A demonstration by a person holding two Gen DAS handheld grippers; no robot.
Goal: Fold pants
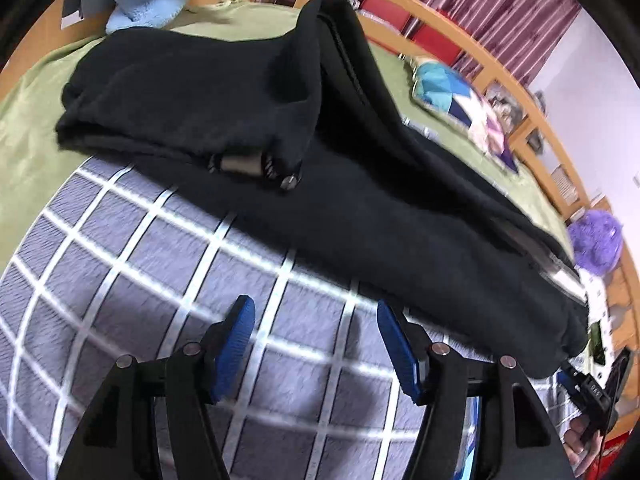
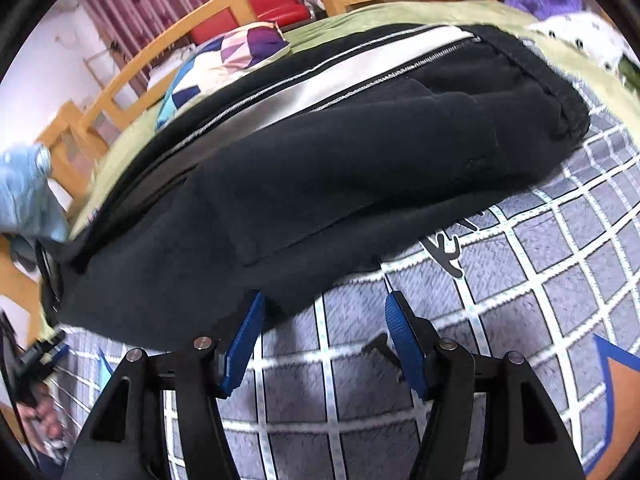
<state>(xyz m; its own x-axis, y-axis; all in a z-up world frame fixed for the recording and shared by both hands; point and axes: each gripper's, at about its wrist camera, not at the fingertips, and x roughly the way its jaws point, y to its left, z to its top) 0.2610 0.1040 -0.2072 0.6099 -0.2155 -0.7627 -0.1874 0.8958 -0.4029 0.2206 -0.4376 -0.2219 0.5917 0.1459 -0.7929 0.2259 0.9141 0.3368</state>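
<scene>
Black pants [image 1: 360, 208] lie across a bed, partly folded over at the far left, with a drawstring toggle [image 1: 240, 164] showing. In the right wrist view the pants [image 2: 320, 184] show a white side stripe [image 2: 340, 80] and the waistband at the right. My left gripper [image 1: 316, 312] is open and empty, just short of the pants' near edge. My right gripper [image 2: 324, 308] is open and empty, its left fingertip at the pants' near edge. The right gripper also shows at the left wrist view's right edge [image 1: 588, 392].
A grey blanket with a white grid [image 1: 160, 280] lies under the pants' near edge, over a green sheet [image 1: 28, 120]. A patchwork pillow [image 1: 460, 100], a purple plush [image 1: 596, 240], light blue cloth [image 1: 148, 4] and a wooden bed rail [image 1: 460, 36] lie beyond.
</scene>
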